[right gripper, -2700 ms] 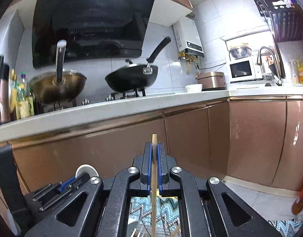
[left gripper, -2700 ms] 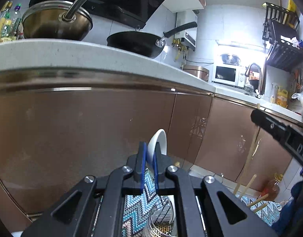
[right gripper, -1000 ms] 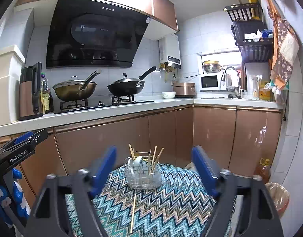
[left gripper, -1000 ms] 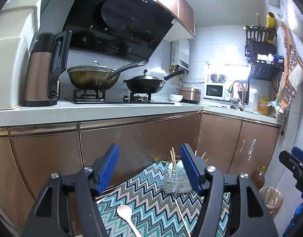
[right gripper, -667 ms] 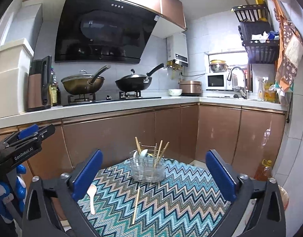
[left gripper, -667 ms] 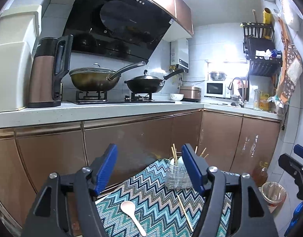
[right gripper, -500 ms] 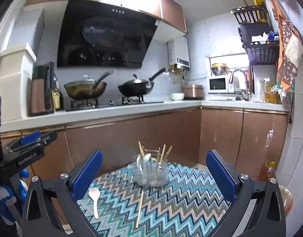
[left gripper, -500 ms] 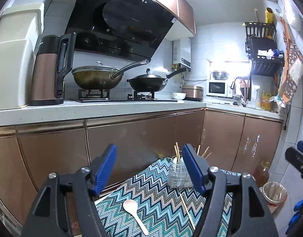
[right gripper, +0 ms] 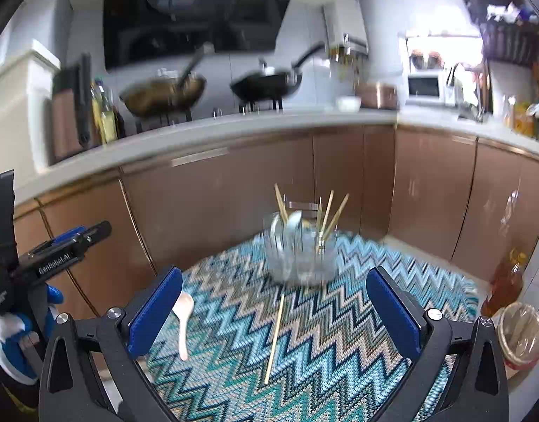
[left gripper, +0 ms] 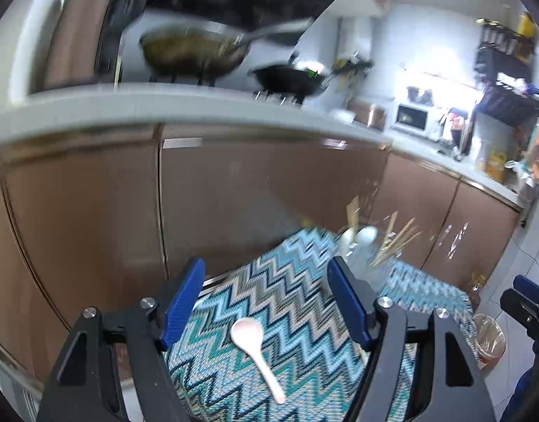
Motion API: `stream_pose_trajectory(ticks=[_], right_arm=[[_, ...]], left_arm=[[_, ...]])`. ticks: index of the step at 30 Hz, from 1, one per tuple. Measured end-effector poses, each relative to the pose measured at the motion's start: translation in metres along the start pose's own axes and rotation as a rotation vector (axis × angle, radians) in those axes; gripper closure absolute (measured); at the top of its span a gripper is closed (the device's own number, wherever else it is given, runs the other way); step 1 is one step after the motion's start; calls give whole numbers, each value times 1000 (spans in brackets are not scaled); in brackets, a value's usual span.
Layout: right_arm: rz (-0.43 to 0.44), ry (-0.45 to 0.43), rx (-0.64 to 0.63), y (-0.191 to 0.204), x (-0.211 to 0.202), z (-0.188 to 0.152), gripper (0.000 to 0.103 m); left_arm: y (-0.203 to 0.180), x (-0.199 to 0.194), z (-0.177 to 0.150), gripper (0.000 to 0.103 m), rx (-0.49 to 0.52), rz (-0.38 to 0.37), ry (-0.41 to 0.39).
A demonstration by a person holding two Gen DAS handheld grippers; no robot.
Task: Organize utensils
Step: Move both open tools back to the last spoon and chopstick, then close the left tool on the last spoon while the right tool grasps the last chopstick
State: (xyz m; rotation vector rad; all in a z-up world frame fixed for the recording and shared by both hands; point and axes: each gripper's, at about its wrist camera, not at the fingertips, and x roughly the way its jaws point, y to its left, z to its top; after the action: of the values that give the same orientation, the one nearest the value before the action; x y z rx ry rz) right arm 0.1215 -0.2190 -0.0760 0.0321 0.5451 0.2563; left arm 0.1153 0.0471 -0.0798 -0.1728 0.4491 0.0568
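Both grippers wide, empty: left gripper (left gripper: pixel 266 302) over spoon (left gripper: pixel 256 350); right gripper (right gripper: pixel 274 313) over chopstick (right gripper: pixel 274 337). Risk: thin chopstick slipping; bumping holder (right gripper: pixel 299 256) at far edge of mat (right gripper: pixel 357 334).

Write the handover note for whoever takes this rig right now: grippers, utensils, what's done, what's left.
Left gripper: open, empty, aimed at the white spoon lying on the zigzag mat.
Right gripper: open, empty, over the single loose chopstick on the mat.
Utensil holder: upright at the mat's far side, already holding several chopsticks and at least one spoon.
Done: most utensils are in the holder.
Left: pick up the spoon and the chopstick and put both in the holder. Both views are motion-blurred, so check alignment before closing the fingers.
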Motion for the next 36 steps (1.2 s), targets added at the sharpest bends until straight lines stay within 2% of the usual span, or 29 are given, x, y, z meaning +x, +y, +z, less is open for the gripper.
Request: stream_pose_trajectory(ticks=[3, 4, 6, 8, 11, 14, 18, 20, 25, 30, 32, 36], right_arm=[[25, 83, 24, -8, 38, -4, 2], [32, 113, 33, -11, 51, -4, 5], [54, 182, 52, -18, 78, -7, 15], [78, 285, 75, -24, 118, -15, 31], [109, 424, 88, -29, 172, -30, 50], [135, 526, 95, -30, 213, -45, 57], [154, 603, 93, -29, 248, -56, 65], [158, 639, 96, -31, 266, -60, 72], [157, 693, 87, -31, 298, -61, 78], [121, 757, 51, -28, 323, -70, 88], [113, 768, 40, -27, 328, -72, 91], [123, 760, 40, -27, 329, -70, 96]], left_arm=[[20, 32, -8, 32, -24, 0, 73], [28, 46, -11, 32, -41, -8, 113], [42, 68, -19, 32, -83, -40, 190], [55, 95, -29, 33, -135, -80, 285], [71, 133, -47, 34, -209, -147, 423], [78, 165, -65, 35, -257, -176, 518], [82, 191, -79, 45, -295, -202, 586], [82, 200, -85, 53, -305, -212, 613], [84, 220, -95, 70, -318, -238, 664], [79, 227, -92, 79, -284, -234, 691], [75, 228, -93, 92, -252, -222, 695], [66, 223, -91, 95, -209, -213, 669]])
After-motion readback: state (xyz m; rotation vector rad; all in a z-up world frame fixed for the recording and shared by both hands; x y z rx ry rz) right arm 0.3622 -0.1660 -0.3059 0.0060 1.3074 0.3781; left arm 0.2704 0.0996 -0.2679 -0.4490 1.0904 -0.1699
